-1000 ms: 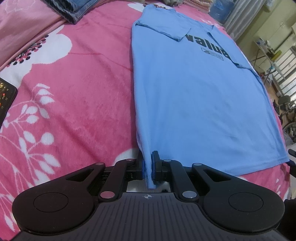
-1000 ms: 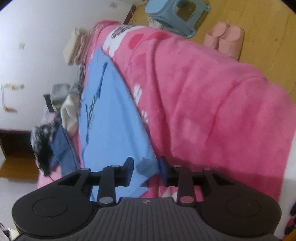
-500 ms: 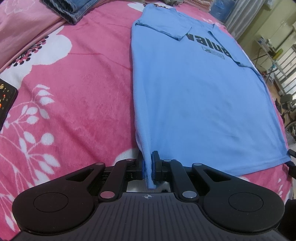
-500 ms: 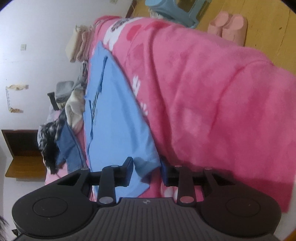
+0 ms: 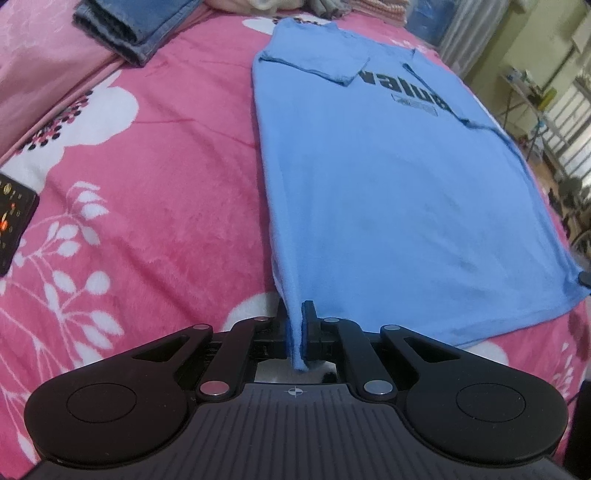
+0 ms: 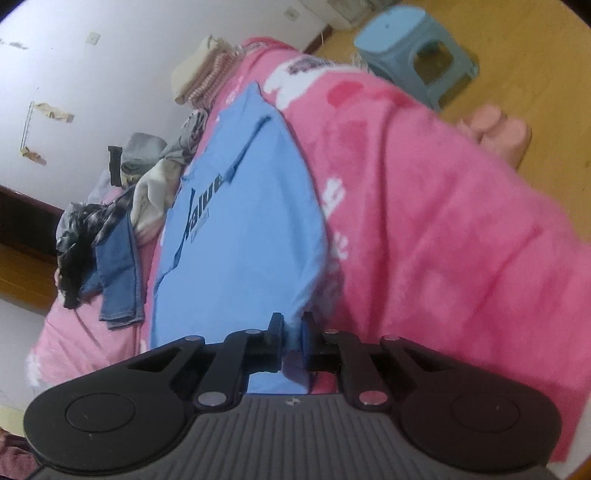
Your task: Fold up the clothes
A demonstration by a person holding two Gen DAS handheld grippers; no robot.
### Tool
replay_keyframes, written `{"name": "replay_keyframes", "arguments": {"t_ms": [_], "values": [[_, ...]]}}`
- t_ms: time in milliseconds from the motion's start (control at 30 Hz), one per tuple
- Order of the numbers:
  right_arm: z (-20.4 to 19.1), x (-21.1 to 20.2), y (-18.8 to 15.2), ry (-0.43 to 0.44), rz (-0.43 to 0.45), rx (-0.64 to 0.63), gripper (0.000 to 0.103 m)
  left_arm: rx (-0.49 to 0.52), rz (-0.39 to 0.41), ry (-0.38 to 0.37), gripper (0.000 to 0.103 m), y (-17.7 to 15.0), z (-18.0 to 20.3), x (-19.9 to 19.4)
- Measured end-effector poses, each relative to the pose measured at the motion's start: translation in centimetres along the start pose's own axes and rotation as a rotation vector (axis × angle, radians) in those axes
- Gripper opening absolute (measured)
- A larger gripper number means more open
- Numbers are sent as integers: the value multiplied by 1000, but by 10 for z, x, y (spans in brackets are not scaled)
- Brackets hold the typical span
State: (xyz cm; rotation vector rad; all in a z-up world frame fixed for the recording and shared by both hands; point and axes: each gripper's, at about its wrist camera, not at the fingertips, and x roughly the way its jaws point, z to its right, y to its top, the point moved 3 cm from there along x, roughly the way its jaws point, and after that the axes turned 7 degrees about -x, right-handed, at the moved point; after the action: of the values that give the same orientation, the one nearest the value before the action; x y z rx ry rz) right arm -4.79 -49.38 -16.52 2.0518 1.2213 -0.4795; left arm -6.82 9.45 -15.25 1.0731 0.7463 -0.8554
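A light blue T-shirt (image 5: 399,177) with black lettering lies flat on a pink flowered blanket (image 5: 155,177), both sleeves folded inward over its chest. My left gripper (image 5: 294,325) is shut on the near left corner of its hem. In the right wrist view the same T-shirt (image 6: 240,221) stretches away, and my right gripper (image 6: 291,328) is shut on the other hem corner, at the bed's side. A dark tip of the right gripper (image 5: 584,277) shows at that corner in the left wrist view.
Folded jeans (image 5: 136,26) and a pile of other clothes (image 6: 110,221) lie at the far end of the bed. A dark phone (image 5: 14,221) rests on the blanket at the left. Beside the bed are a blue stool (image 6: 417,51) and pink slippers (image 6: 495,129) on a wooden floor.
My right gripper has closed its fingers on the right hem corner, which earlier lay loose between open fingers. The left gripper has kept its hold and barely moved.
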Motion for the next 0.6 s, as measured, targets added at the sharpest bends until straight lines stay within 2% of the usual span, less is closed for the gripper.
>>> {"name": "replay_keyframes", "arguments": {"t_ms": [300,467,600], "values": [[-23,-17,40,4,126,-79,8,-142,115,-140,2,57,-6,-27],[-49,-3,85,31,170,-160,8,-222,182,-219,2,90,-10,-43],[-70,18,131,54,200,-216,8,-226,219,-245,2,133,-5,-37]]}}
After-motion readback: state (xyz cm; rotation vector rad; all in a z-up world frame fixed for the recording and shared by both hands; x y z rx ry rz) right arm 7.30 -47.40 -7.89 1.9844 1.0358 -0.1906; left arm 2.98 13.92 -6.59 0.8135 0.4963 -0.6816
